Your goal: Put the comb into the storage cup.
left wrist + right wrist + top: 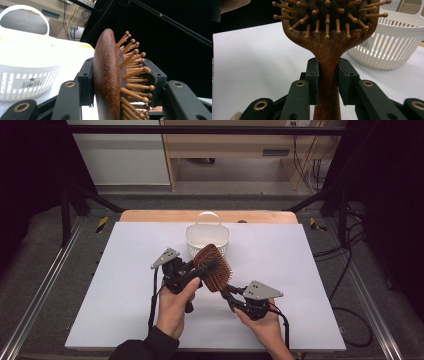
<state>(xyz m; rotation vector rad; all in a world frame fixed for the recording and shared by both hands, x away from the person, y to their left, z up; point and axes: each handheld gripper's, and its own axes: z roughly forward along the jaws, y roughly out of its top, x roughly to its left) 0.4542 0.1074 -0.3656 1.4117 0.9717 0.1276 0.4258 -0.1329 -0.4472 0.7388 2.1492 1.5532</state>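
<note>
A wooden paddle hairbrush (pixel 218 271) with wooden pins is held above the white table cover between both grippers. My left gripper (pixel 206 265) is shut across the brush head: in the left gripper view one pad lies against the head's smooth back (pixel 106 75) and the other against the pin tips, with the left gripper (pixel 121 75) spanning it. From the lower right, my right gripper (pixel 226 293) is shut on the handle. Its pads press both sides of the handle (pixel 328 82) just below the head, as the right gripper (pixel 329 75) view shows.
A white slatted plastic basket (pixel 207 237) with a loop handle stands just behind the brush, near the table's far edge. The white cover (pixel 125 285) spreads wide to both sides. Metal rails and cables run along the floor beside the table.
</note>
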